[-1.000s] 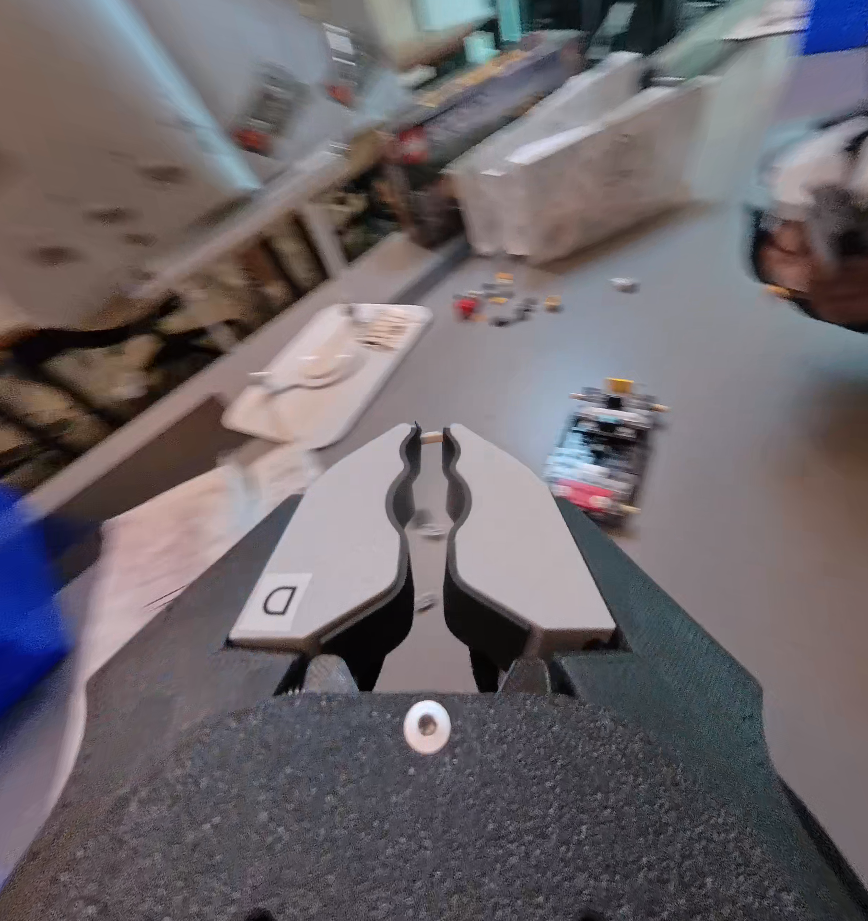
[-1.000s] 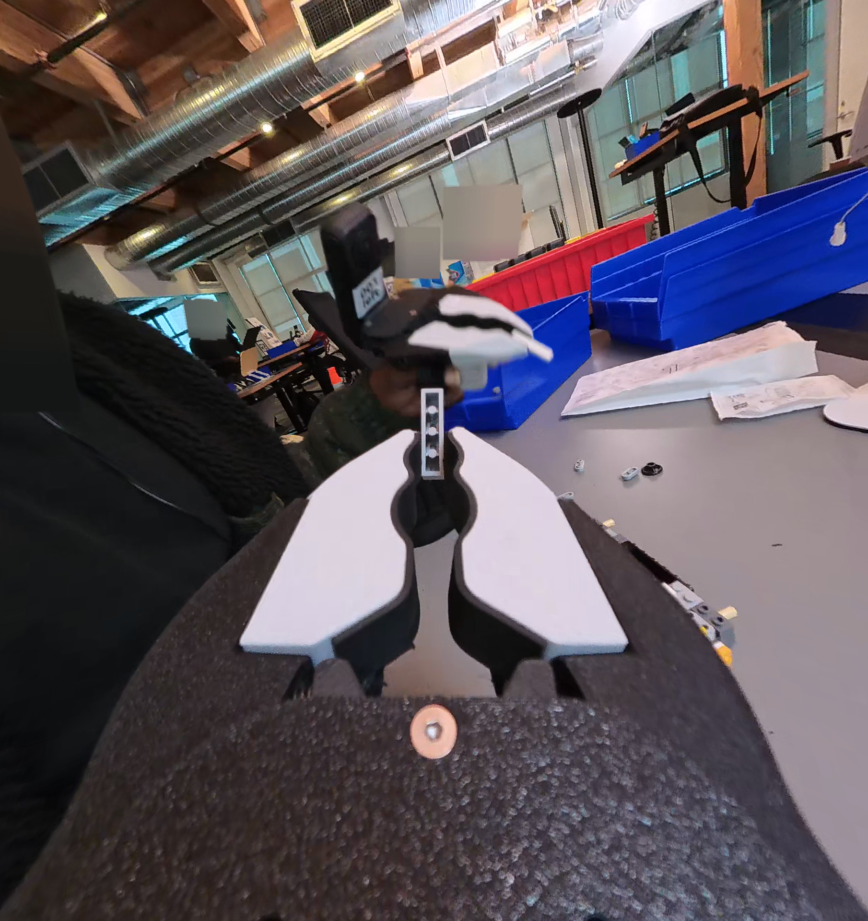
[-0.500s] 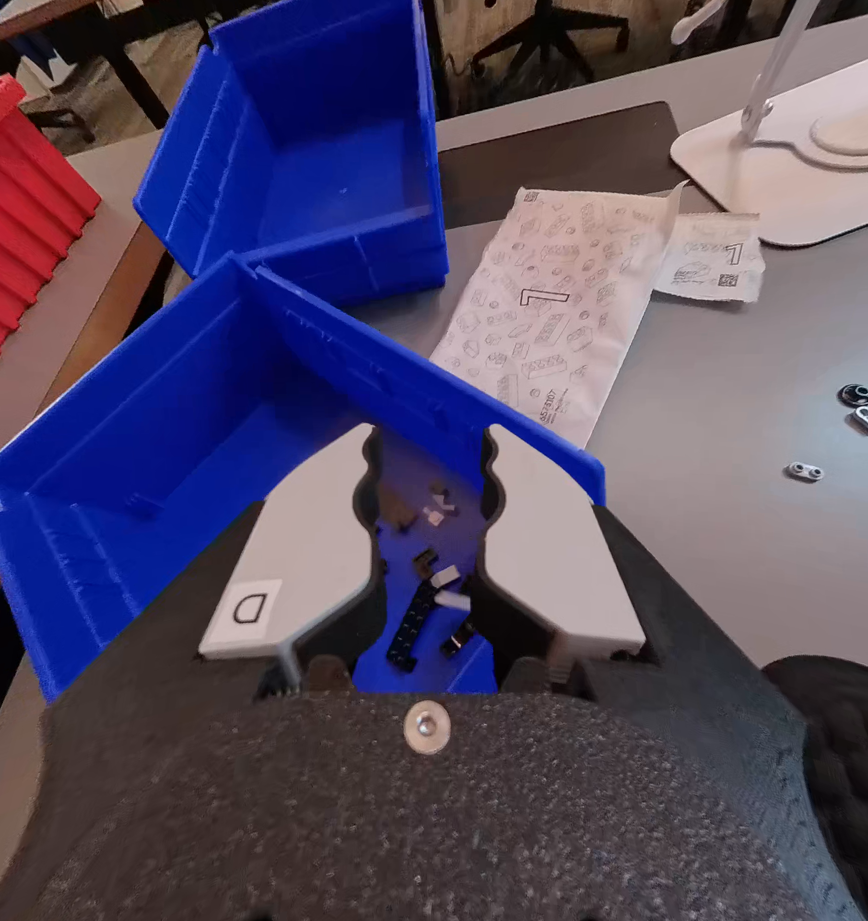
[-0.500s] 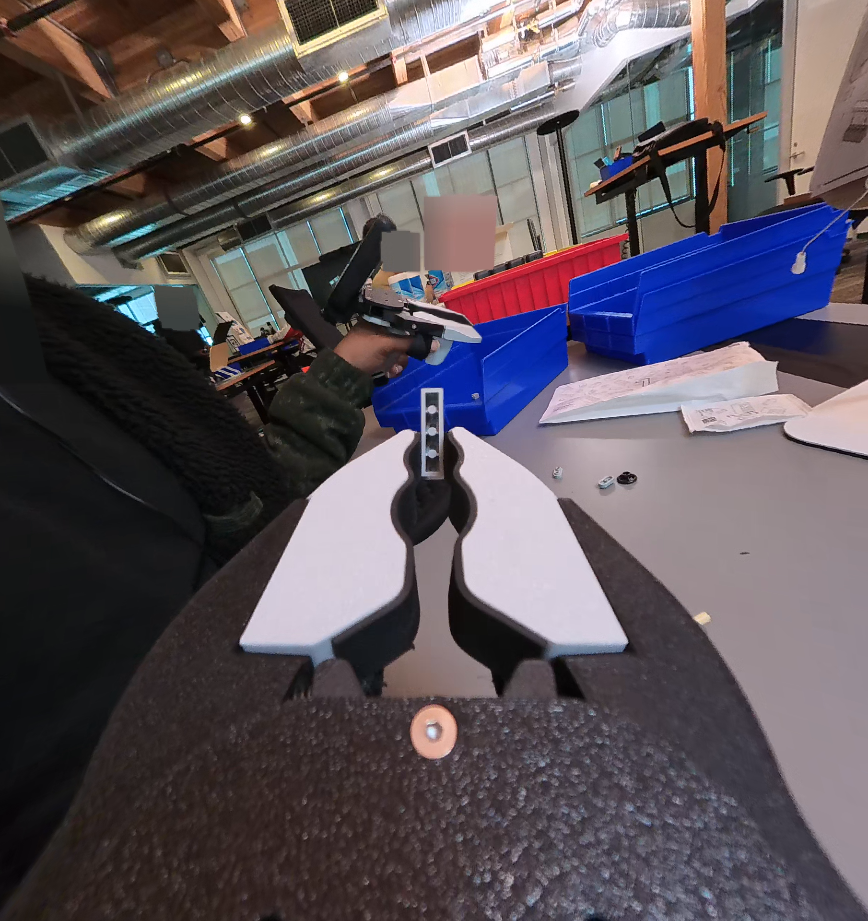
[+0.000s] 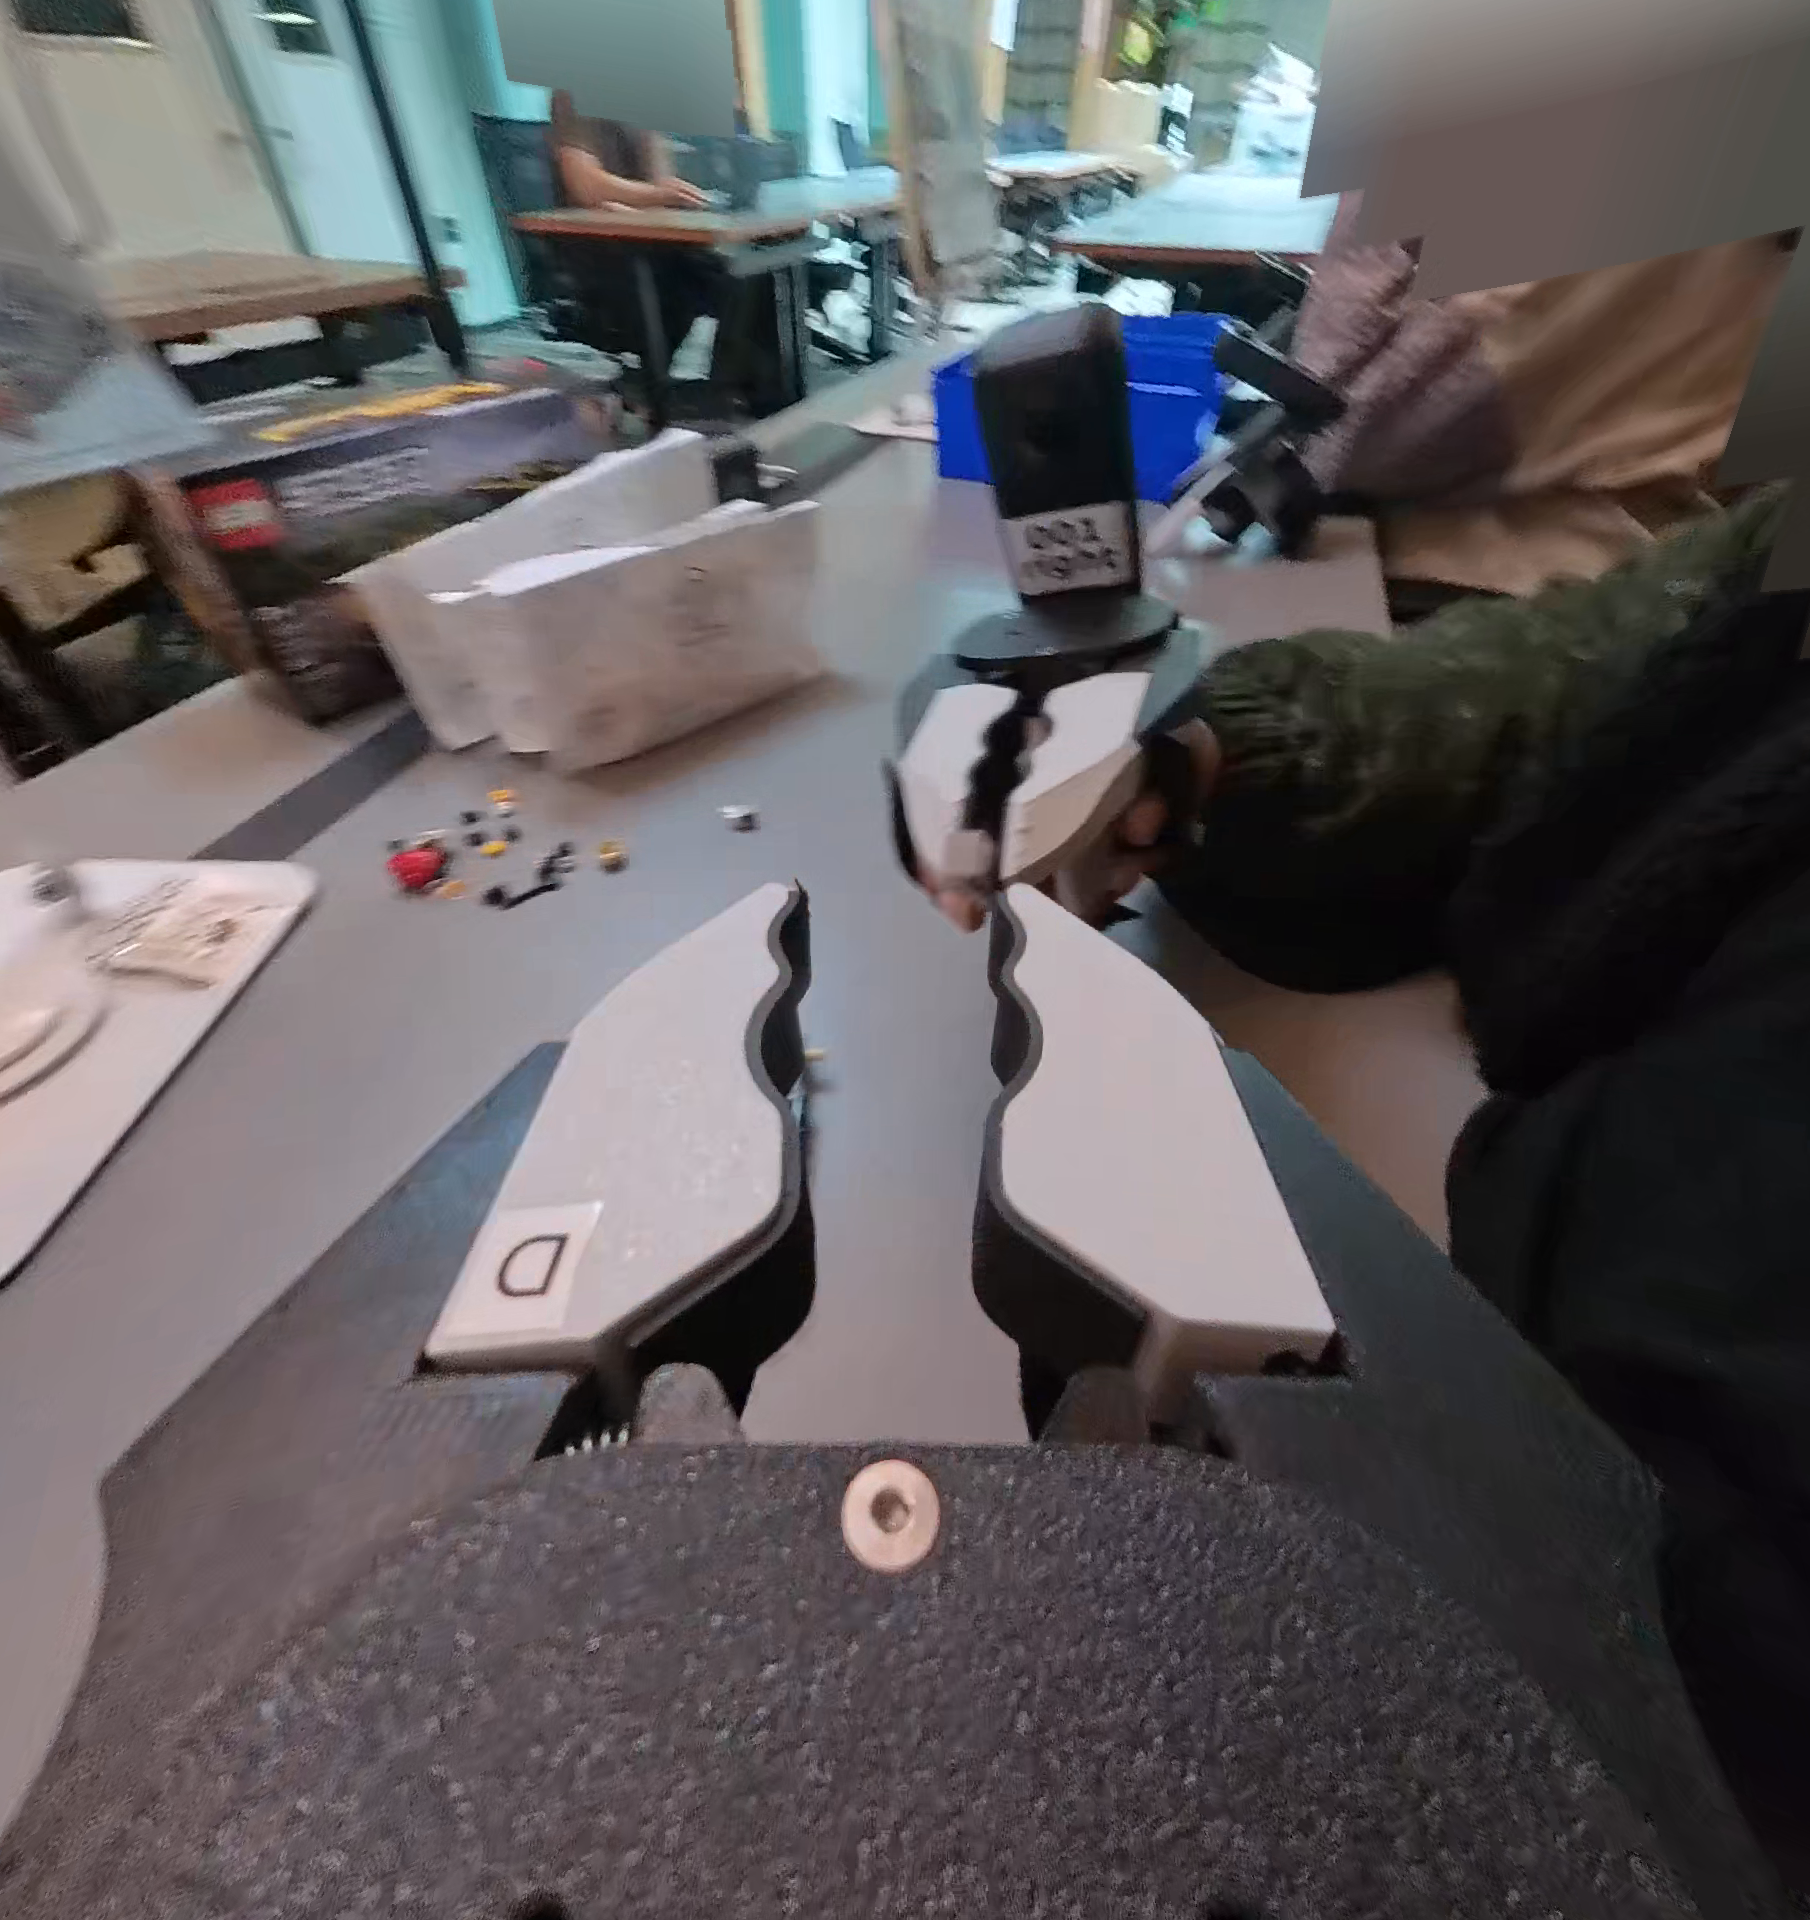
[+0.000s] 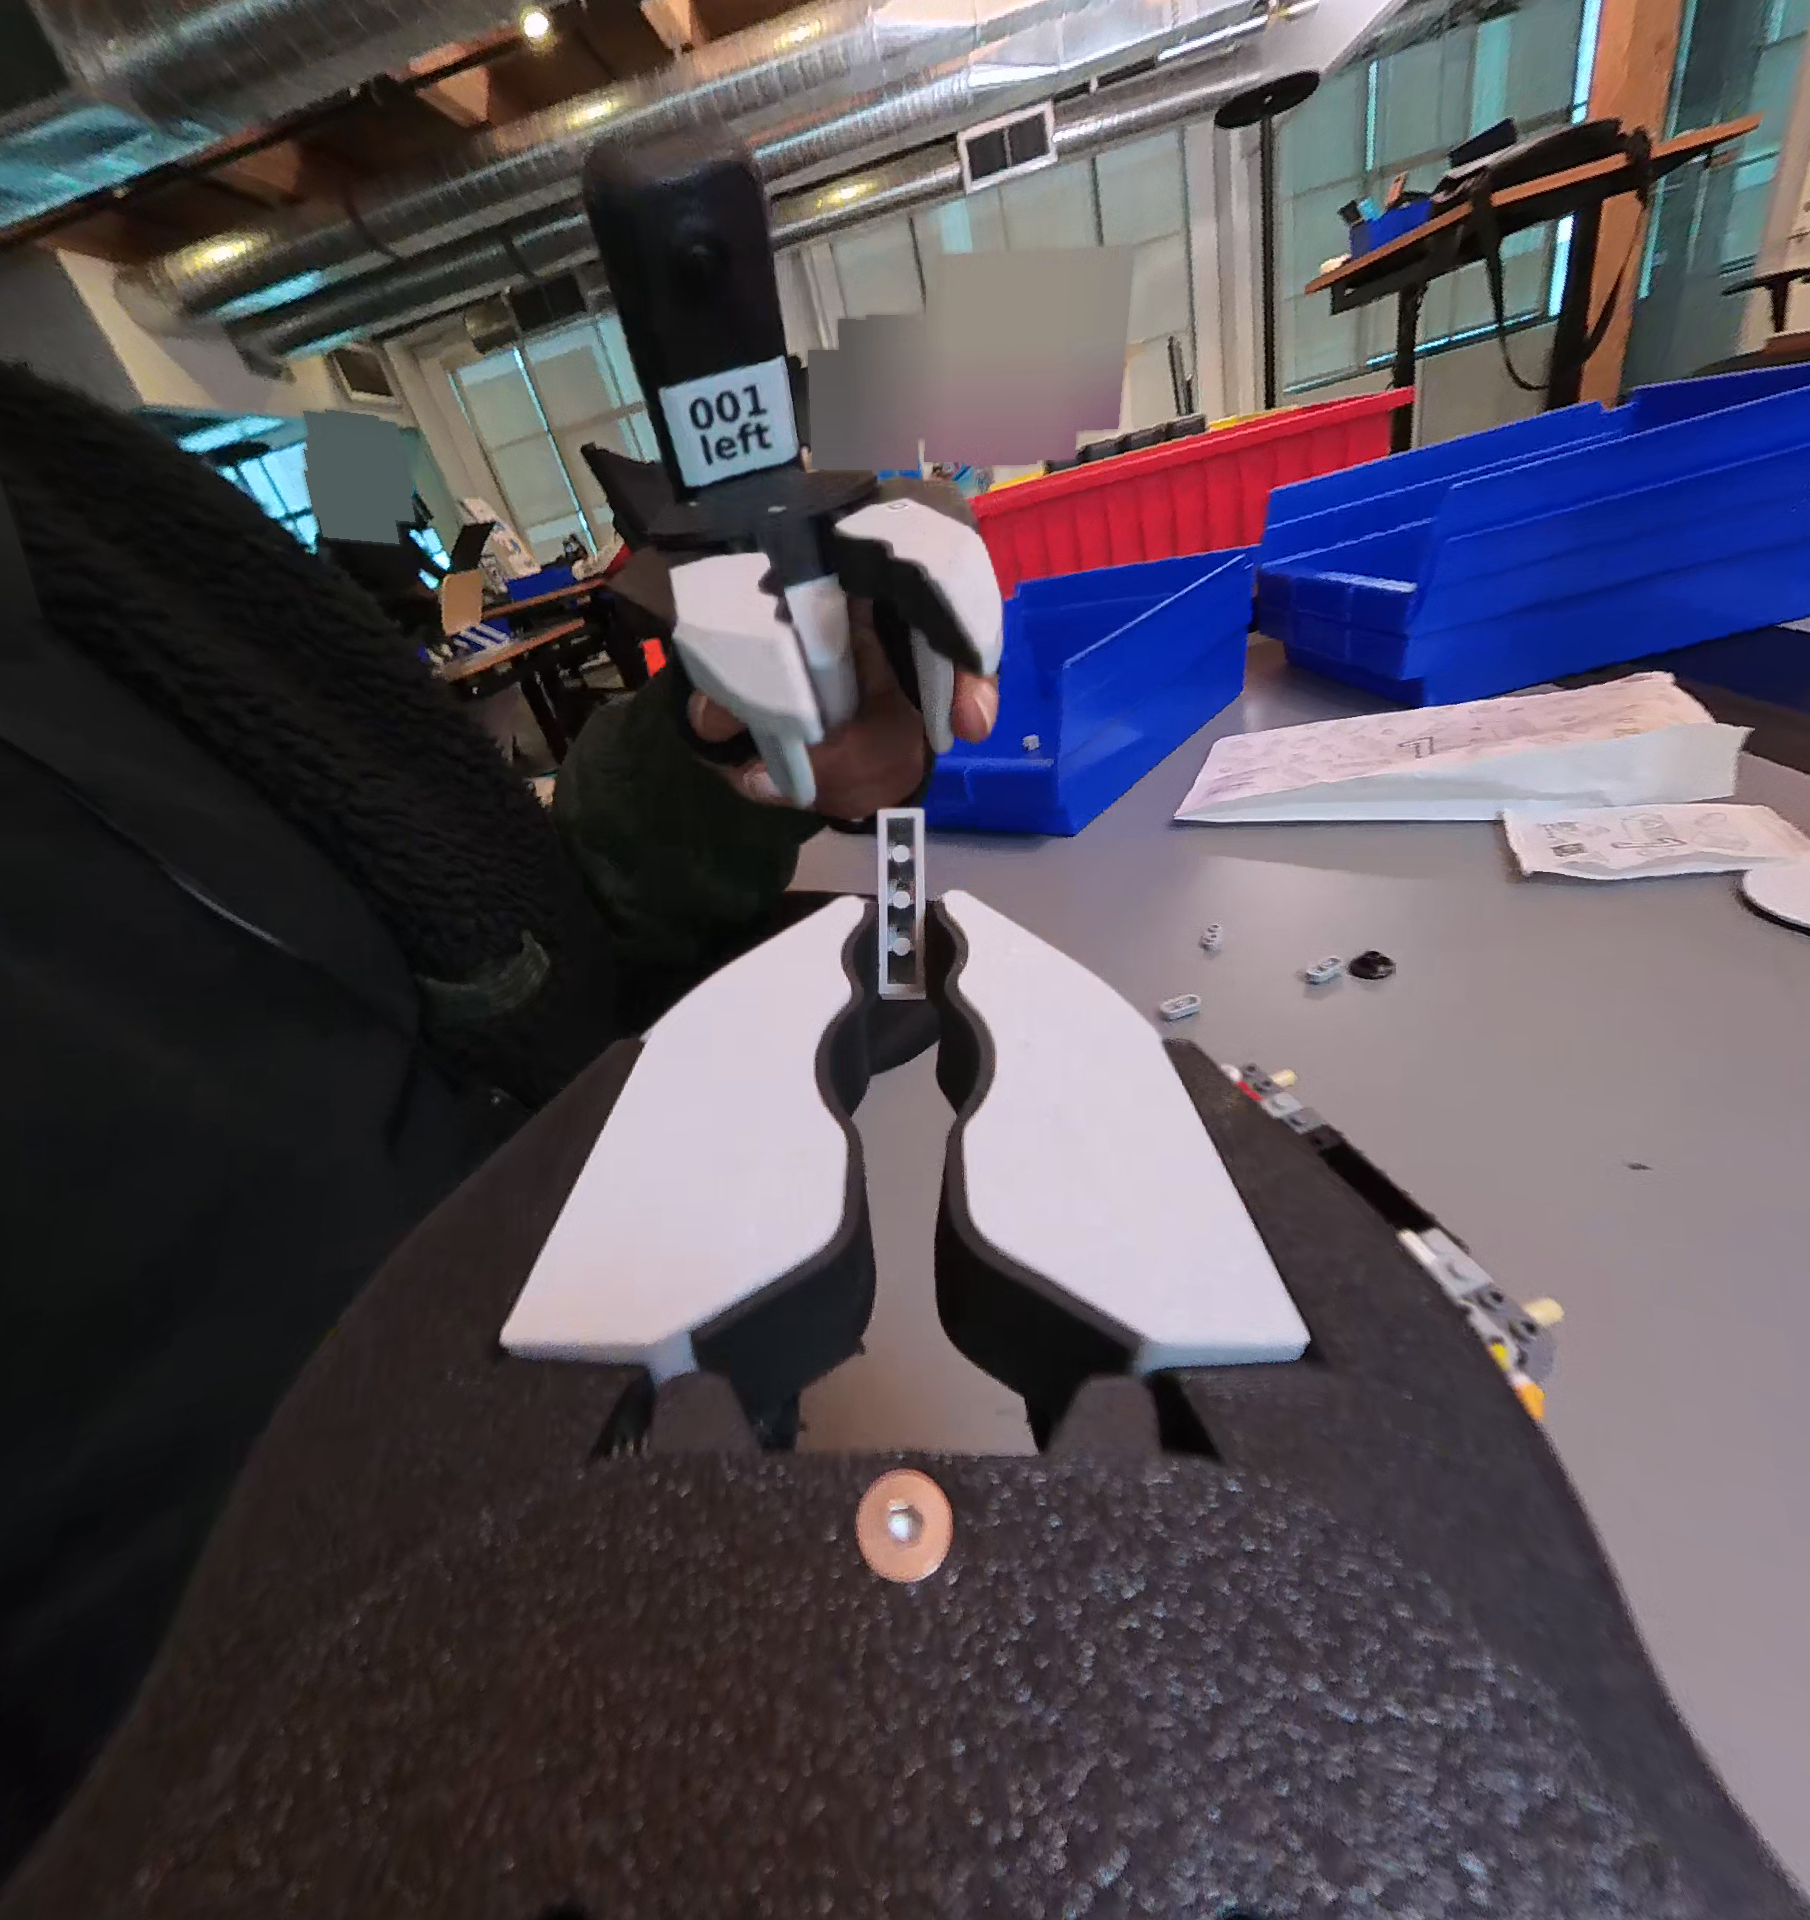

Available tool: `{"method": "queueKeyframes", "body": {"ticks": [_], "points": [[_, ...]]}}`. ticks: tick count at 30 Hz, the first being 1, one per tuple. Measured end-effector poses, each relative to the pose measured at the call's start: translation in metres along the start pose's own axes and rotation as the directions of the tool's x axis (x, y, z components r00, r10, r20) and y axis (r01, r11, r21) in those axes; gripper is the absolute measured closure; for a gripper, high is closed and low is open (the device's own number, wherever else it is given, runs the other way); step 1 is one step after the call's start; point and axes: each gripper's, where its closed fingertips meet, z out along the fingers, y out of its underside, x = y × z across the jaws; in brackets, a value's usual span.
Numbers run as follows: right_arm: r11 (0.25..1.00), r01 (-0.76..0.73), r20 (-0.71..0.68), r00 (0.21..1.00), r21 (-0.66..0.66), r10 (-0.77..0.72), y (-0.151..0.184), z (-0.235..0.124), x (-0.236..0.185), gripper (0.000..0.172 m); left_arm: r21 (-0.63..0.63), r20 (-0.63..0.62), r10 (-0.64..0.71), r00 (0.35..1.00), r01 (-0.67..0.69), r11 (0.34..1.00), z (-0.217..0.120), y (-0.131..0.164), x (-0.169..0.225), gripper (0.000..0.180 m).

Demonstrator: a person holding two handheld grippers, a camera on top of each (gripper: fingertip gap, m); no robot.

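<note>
Left gripper (image 5: 896, 914) swung off the blue bin (image 6: 1088, 707) to face the right gripper (image 6: 901, 914); jaws apart, empty.
Right jaws stay clamped on a grey studded plate (image 6: 901, 894), upright above the desk (image 6: 1503, 1091); thin grip, a bump from the left could twist it loose.

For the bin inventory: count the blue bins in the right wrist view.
2: a near blue bin behind the left gripper, and a long blue bin farther right. Others may be hidden.
</note>
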Motion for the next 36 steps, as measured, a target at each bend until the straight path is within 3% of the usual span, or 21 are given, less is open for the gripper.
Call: {"method": "queueKeyframes", "body": {"ticks": [4,7,15,17,20,22,24,30,36], "points": [[0.997,0.035,0.043,0.999,-0.063,-0.032,0.011,0.009,-0.011,0.164,-0.03,-0.13,0.028,0.991,-0.033,0.999,0.025,0.005,0.031,0.153],[0.995,0.049,0.065,0.997,-0.092,-0.044,0.017,0.013,-0.016,0.164,-0.063,-0.165,0.041,0.985,-0.052,0.997,0.027,0.013,0.037,0.18],[0.994,0.056,0.07,0.996,-0.096,-0.049,0.017,0.014,-0.018,0.164,-0.025,-0.171,0.041,0.984,-0.046,0.999,0.022,0.01,0.038,0.18],[0.994,0.057,0.071,0.996,-0.097,-0.05,0.018,0.014,-0.018,0.164,0.008,-0.195,0.014,0.981,-0.013,1.0,0.021,0.005,0.04,0.161],[0.992,0.063,0.077,0.995,-0.108,-0.055,0.02,0.015,-0.02,0.164,-0.008,-0.201,0.005,0.98,-0.006,1.0,0.025,0.01,0.042,0.155],[0.99,0.071,0.083,0.995,-0.118,-0.061,0.022,0.017,-0.022,0.164,-0.035,-0.213,0.012,0.977,-0.02,0.999,0.029,0.016,0.046,0.162],[0.988,0.08,0.083,0.994,-0.132,-0.069,0.024,0.018,-0.022,0.164,-0.063,-0.241,0.025,0.97,-0.041,0.997,0.031,0.022,0.052,0.18],[0.987,0.088,0.088,0.993,-0.136,-0.077,0.025,0.018,-0.024,0.164,-0.085,-0.243,0.034,0.969,-0.056,0.995,0.029,0.025,0.053,0.18],[0.989,0.091,0.074,0.994,-0.113,-0.083,0.019,0.015,-0.022,0.164,-0.031,-0.205,0.03,0.978,-0.037,0.999,0.027,0.019,0.043,0.18]]}}
